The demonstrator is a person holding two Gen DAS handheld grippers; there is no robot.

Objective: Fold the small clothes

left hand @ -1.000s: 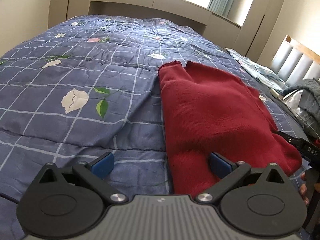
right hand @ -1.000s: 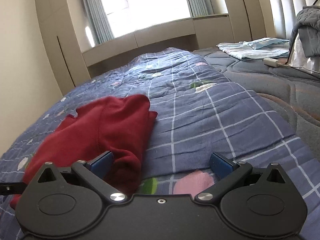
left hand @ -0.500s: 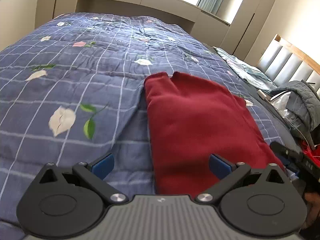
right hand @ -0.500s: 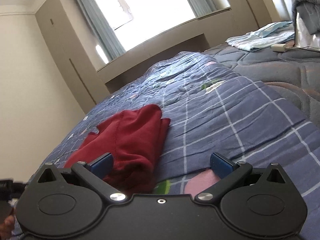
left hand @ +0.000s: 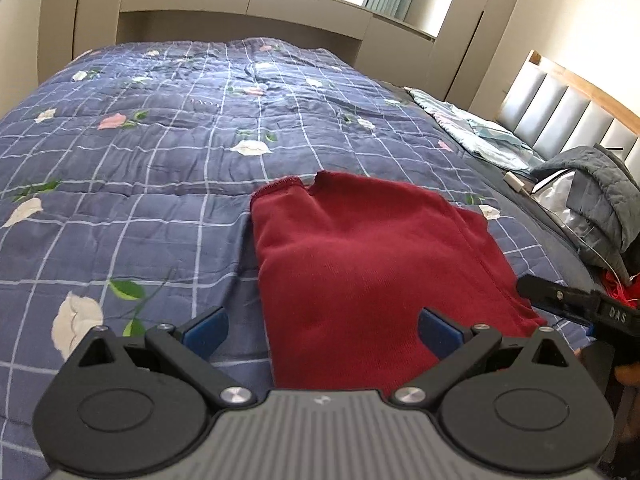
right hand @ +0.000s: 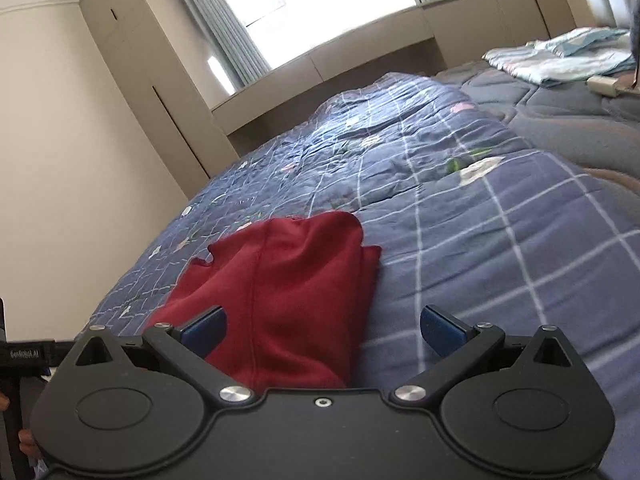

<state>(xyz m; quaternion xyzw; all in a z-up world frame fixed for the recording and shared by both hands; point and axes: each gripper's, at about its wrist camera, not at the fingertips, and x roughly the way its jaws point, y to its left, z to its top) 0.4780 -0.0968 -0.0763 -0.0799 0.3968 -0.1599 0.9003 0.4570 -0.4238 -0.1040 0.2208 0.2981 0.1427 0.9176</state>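
A dark red knit garment (left hand: 368,264) lies folded flat on the blue floral checked quilt (left hand: 160,152). My left gripper (left hand: 322,330) hovers open just short of its near edge, nothing between the blue pads. In the right wrist view the same garment (right hand: 280,292) shows stacked layers along its right edge, and my right gripper (right hand: 324,326) stands open above its near end, empty. The right gripper's black body (left hand: 576,312) shows at the right edge of the left wrist view. The left one (right hand: 24,356) appears at the far left of the right wrist view.
A grey quilted jacket (left hand: 600,200) and clear plastic lie by the padded headboard (left hand: 560,120). Folded light blue cloth (right hand: 560,56) and a small white box (right hand: 606,86) rest on the bare grey mattress (right hand: 580,120). Cupboards and a window ledge (left hand: 240,0) stand beyond the bed.
Both grippers have drawn back and lifted away from the red garment, which now lies farther ahead. The right view has tilted. Both stay open; the garment has not moved.
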